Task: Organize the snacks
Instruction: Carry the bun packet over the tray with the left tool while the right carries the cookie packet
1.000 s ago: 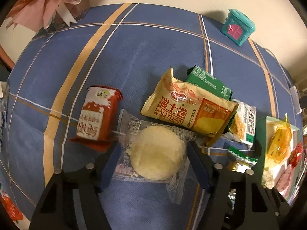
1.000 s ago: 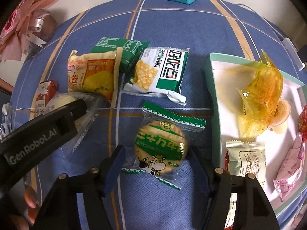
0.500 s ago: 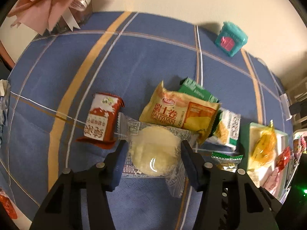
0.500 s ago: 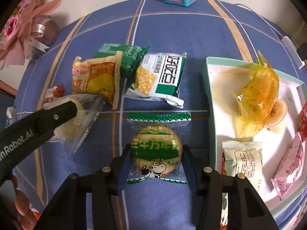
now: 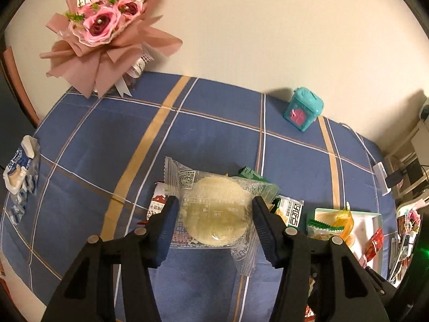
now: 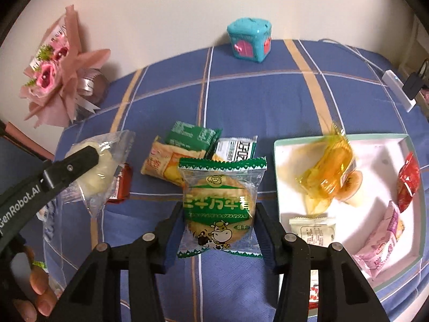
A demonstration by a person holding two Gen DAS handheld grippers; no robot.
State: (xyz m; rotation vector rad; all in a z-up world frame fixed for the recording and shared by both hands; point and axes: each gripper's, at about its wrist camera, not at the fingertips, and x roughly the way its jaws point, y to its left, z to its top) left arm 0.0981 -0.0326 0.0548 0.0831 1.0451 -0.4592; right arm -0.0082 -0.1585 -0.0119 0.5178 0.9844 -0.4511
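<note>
Clear plastic crinkled between both pairs of my tongs. My left gripper (image 5: 213, 209) pinched the pale round cake in its transparent wrapper (image 5: 214, 212), both dark pads pressed against its sides, the packet held up off the blue plaid tablecloth (image 5: 107, 139). My right gripper (image 6: 218, 212) pinched the round biscuit in its green-and-clear wrapper with a cartoon cow (image 6: 218, 206), also clear of the cloth.

Under them on the cloth lay the rest of the pile: a red-and-white packet (image 6: 122, 185), an orange-yellow swiss roll packet (image 6: 163, 165), a dark green packet (image 6: 191, 135) partly over it, and a white-and-green cracker packet (image 6: 236, 149).

To the right sat the white tray with a pale green rim (image 6: 375, 166), holding an amber cellophane-wrapped sweet (image 6: 329, 171), a small white sachet (image 6: 312, 230), a red packet (image 6: 407, 182) and a pink packet (image 6: 383, 238).

Against the wall: a pink paper-wrapped rose bouquet (image 5: 104, 32) and a teal house-shaped box (image 5: 303, 112).
</note>
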